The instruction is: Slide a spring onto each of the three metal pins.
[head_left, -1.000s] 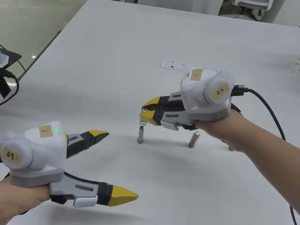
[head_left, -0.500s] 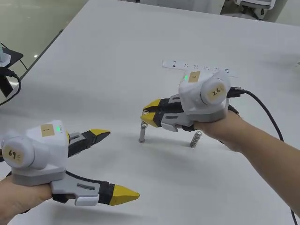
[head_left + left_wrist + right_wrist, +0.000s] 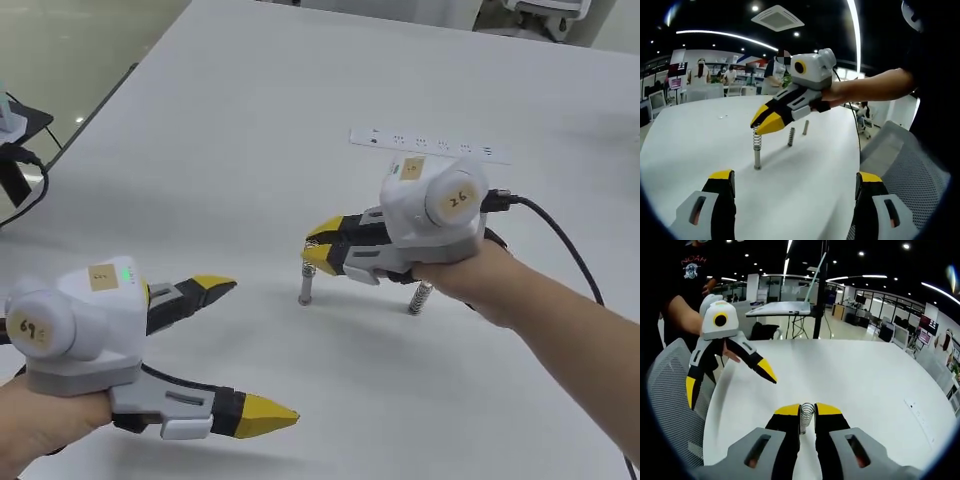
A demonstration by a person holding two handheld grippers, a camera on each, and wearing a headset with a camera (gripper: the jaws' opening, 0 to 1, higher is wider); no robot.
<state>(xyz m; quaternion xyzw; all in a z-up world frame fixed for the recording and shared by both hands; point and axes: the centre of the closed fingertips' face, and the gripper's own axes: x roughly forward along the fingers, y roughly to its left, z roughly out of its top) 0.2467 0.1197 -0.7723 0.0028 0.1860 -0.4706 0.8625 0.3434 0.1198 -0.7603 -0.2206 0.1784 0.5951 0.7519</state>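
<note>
My right gripper is shut on the top of a spring. The spring sits over the upper part of the leftmost metal pin, whose lower shaft is bare. In the right gripper view the spring is pinched between the yellow fingertips. A second pin just right of it carries a spring. In the left gripper view, the held spring, the second pin and a third pin stand in a row. My left gripper hovers open at the near left, holding nothing.
A white power strip lies on the white table beyond the pins. A black cable trails from the right gripper towards the right. The table's left edge runs along the far left.
Little has changed. The right gripper stays shut on the spring over the left pin and has eased slightly downward. The left gripper holds its place, open.
</note>
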